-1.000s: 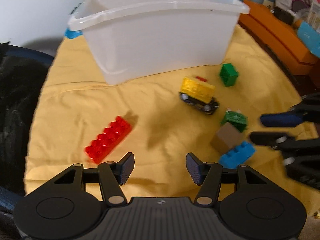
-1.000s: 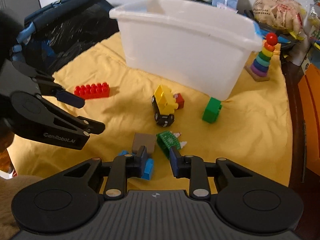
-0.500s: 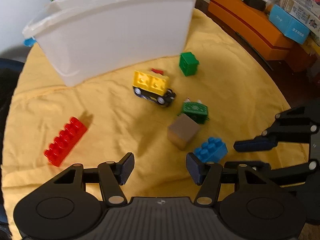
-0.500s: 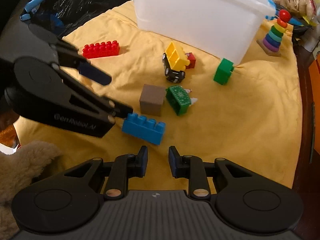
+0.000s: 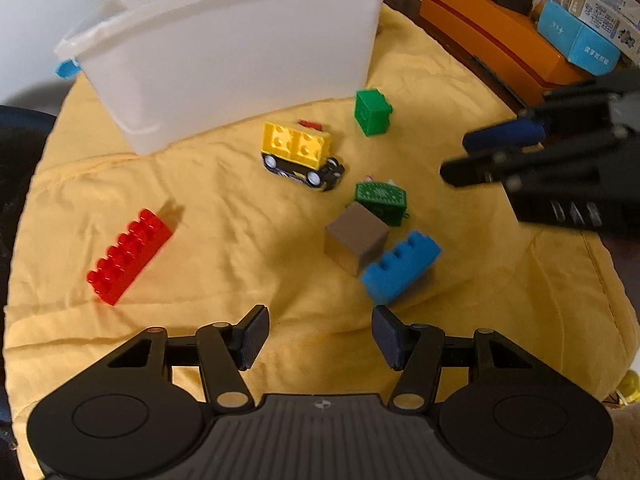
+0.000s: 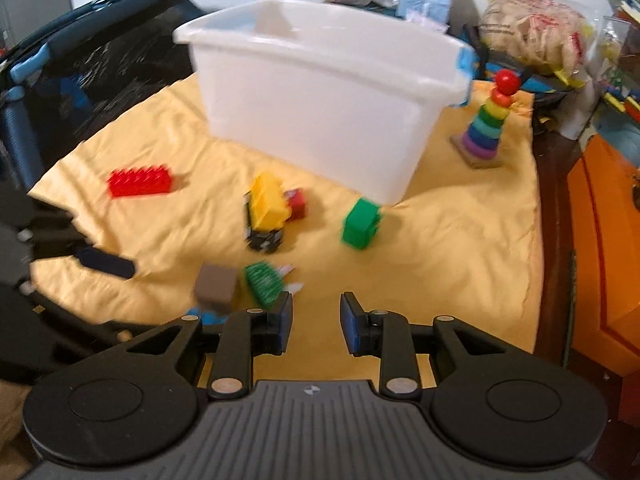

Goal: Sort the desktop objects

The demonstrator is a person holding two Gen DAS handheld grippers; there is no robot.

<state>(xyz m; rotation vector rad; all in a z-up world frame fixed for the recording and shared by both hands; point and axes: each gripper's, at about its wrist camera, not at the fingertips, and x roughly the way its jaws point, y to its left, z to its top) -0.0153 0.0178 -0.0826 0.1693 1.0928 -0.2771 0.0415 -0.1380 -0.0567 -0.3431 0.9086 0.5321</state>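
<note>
Toy bricks, among them the red brick [image 5: 130,255] at centre left, all lie outside the white bin [image 5: 236,60]; left hand-held gripper [image 5: 318,338] wide and empty, right hand-held gripper [image 6: 316,323] narrower and empty.

Red brick [image 5: 129,256], blue brick [image 5: 400,266], white bin [image 5: 240,60]

A: Colours? White bin [image 5: 224,60]; yellow cloth [image 5: 224,248]; red brick [image 5: 129,256]; blue brick [image 5: 400,266]; brown cube [image 5: 356,236].

B: Green cube [image 5: 372,112]; yellow-topped black car [image 5: 300,156]; rainbow-ringed stacker [image 6: 486,128], red ball on top.
</note>
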